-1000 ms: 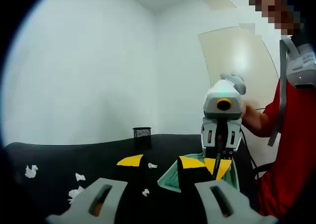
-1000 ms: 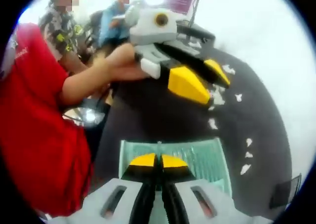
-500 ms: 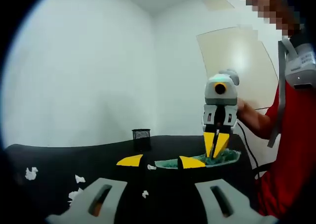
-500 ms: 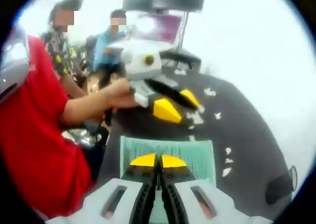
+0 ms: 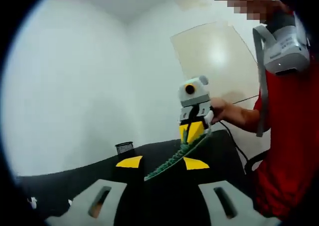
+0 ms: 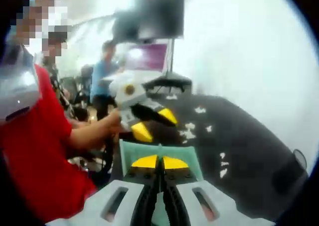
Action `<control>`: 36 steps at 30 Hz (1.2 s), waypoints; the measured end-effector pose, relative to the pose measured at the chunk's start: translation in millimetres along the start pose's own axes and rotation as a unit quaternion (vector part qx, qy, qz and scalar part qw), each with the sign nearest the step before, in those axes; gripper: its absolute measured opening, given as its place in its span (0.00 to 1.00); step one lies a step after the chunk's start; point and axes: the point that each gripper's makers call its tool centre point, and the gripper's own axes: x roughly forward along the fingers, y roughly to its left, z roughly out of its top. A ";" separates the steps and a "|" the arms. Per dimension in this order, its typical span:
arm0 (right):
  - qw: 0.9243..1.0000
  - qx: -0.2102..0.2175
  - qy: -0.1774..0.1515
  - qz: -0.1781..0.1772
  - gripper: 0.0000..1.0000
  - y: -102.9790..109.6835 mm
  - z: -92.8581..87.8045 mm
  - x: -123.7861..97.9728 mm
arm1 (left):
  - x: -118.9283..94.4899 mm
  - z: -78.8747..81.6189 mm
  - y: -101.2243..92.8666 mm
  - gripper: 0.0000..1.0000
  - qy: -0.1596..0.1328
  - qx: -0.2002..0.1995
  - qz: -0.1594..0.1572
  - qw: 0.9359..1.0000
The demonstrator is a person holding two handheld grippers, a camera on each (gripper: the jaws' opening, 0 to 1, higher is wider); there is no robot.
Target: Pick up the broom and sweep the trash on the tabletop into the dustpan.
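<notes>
R tongs (image 6: 159, 162) pinch the green dustpan (image 6: 172, 154) up off the black worktop (image 6: 249, 151) w/ paper scraps (image 6: 188, 133) unswept; L tongs (image 5: 162, 162) spread, empty.

left grey yellow-tipped gripper (image 5: 162, 162): jaws apart, holding nothing | right grey yellow-tipped gripper (image 6: 159, 162): jaws closed together, raised in person's hand (image 5: 222, 110)

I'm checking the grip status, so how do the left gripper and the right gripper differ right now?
The left gripper has its jaws spread apart and holds nothing, while the right gripper is shut on the green dustpan. In the left gripper view, the right gripper hangs above the black tabletop, carrying the dustpan tilted. Both have yellow-tipped jaws.
</notes>
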 end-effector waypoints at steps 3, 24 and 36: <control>1.000 0.000 -0.009 0.003 0.04 0.6 2.4 -3.8 | 3.9 5.6 -7.0 0.25 0.007 0.036 -0.009 0.999; 0.999 0.025 -0.043 0.013 0.04 -5.5 3.2 -16.4 | 37.1 6.3 -43.2 0.08 0.084 0.207 -0.084 0.971; 0.998 0.024 -0.051 -0.011 0.03 -14.3 0.6 -23.2 | 41.4 4.7 -58.0 0.00 0.100 0.278 -0.095 0.951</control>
